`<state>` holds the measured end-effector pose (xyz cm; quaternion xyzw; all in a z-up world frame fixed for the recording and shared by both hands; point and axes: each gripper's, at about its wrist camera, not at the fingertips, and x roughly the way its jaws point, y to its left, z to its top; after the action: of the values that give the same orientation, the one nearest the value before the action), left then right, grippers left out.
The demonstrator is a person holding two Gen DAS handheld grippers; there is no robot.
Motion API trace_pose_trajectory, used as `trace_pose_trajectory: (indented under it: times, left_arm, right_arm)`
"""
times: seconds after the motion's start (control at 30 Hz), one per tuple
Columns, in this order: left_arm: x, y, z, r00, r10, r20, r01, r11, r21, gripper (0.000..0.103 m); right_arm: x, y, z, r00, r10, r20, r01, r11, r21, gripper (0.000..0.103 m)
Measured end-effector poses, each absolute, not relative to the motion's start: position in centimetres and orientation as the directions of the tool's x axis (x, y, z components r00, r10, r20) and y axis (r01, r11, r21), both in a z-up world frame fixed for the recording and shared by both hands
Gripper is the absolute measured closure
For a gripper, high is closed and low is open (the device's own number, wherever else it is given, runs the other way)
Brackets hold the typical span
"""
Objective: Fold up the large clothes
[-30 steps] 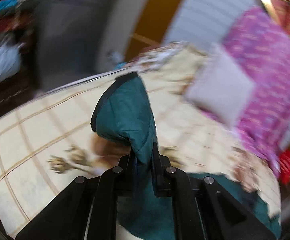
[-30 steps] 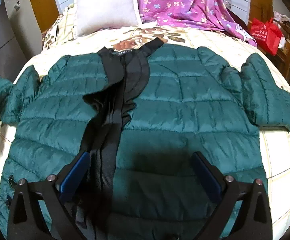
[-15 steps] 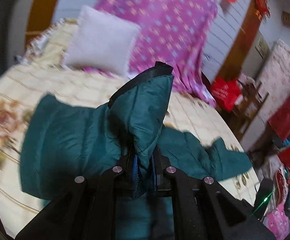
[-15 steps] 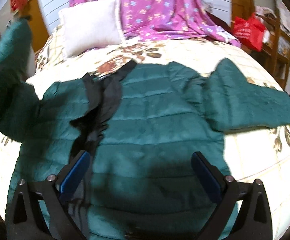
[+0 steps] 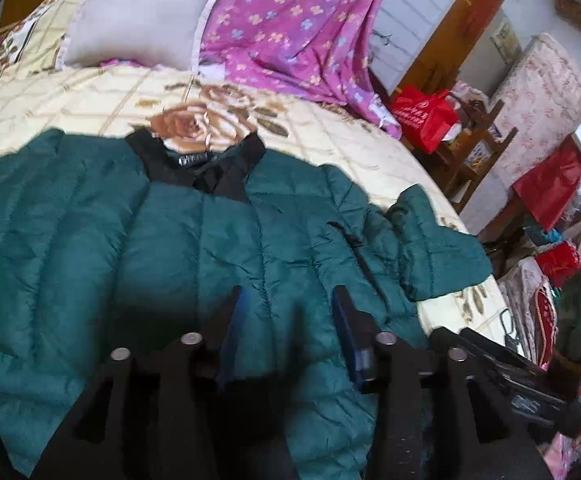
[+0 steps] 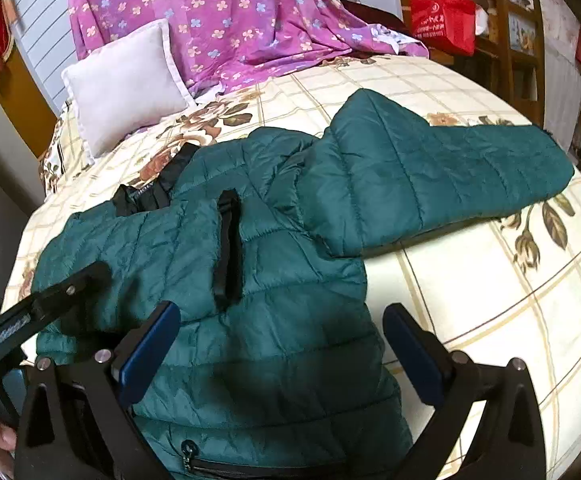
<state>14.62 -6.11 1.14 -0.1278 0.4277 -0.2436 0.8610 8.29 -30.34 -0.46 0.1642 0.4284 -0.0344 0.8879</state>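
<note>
Opening left tool point(image 5: 290, 312) over jacket point(image 5: 170, 240), empty | right tool point(image 6: 278, 344) wide, empty

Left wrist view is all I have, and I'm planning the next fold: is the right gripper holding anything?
Observer: No. The right gripper is open above the jacket, gripping nothing.
Operator: Where over it?
Observer: At its side edge; one finger hangs over bare bedsheet.
Operator: Anything near that gripper I should avoid?
Observer: A pocket zip pull sits low on the jacket, close to the gripper's base.
</note>
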Motion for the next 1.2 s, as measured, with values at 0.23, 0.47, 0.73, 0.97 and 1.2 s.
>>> trace_pose_trajectory:
  times: [0.23,0.47,0.73,0.97,1.2]
  left_arm:
    - [12.5,-0.6,4.7,0.624,-0.407,-0.667,0.252,0.913,-0.321,0.071]
    - [12.5,7.1,3.8,0.697,-0.121,-0.706,0.003,0.986,-0.165,0.071]
    - [15.5,9.7,-1.1,0.648,-0.01,-0.761,-0.13,0.984,-0.123,0.071]
    - [16.3,8.2,-2.8,0.625,0.032,-0.78,-0.131,0.989,-0.064,0.071]
    - [15.4,7.5,0.4,0.701,-0.015,-0.713,-0.098,0.988,-0.117,0.071]
  right_arm:
    - [10.5,-28.3,-1.1,0.634,0.115,-0.765,0.153,0.951,0.269,0.0]
    - [16.2,-26.2,-4.5,0.544,0.219,-0.81,0.081,0.947,0.31,0.072]
    - [17.3,-26.5,-0.1,0.693,0.045,-0.72,0.074,0.988,0.134,0.092]
    - [19.2,-26.3,-4.1,0.589,0.001,-0.808,0.09,0.994,0.067,0.085]
    - [16.5,-26.2,1.3,0.675,0.047,-0.736,0.066,0.99,0.124,0.042]
